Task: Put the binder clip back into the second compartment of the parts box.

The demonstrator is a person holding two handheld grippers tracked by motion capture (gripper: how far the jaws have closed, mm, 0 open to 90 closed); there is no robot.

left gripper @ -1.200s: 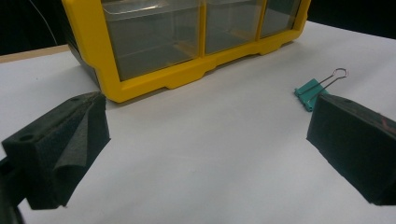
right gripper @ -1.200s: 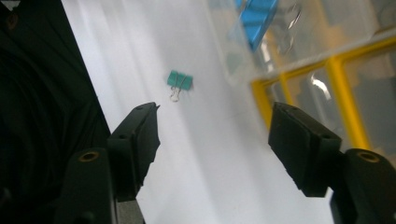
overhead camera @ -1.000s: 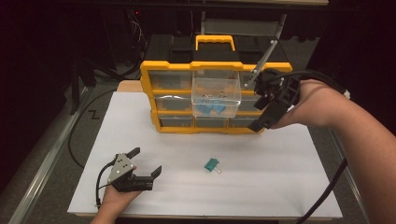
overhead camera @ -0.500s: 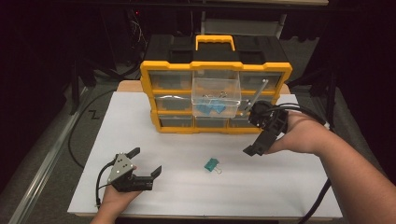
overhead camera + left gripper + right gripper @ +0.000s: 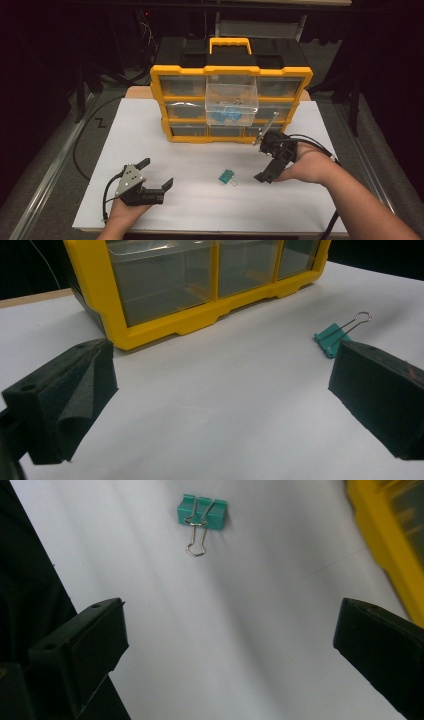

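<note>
A teal binder clip (image 5: 226, 177) (image 5: 332, 337) (image 5: 202, 511) lies flat on the white tabletop (image 5: 200, 210). Behind it stands a yellow organizer (image 5: 165, 100) with one clear drawer (image 5: 231, 95) pulled out, several teal clips inside. My right gripper (image 5: 265, 157) (image 5: 230, 610) hovers low over the table just right of the clip and is open. Its jaws have just been opening wide, then closing a touch, with nothing between them. My left gripper (image 5: 157, 172) (image 5: 225, 360) rests open at the front left, its jaws spread toward the clip.
The organizer's lower drawers (image 5: 165, 285) face the left gripper. Black cables (image 5: 80, 145) trail off the table's left side, and another cable (image 5: 320, 145) loops from the right gripper. A metal rail (image 5: 45, 185) runs along the left edge.
The right hand has dropped from in front of the organizer's open drawer to just above the table beside the clip. The left hand has stayed put.
</note>
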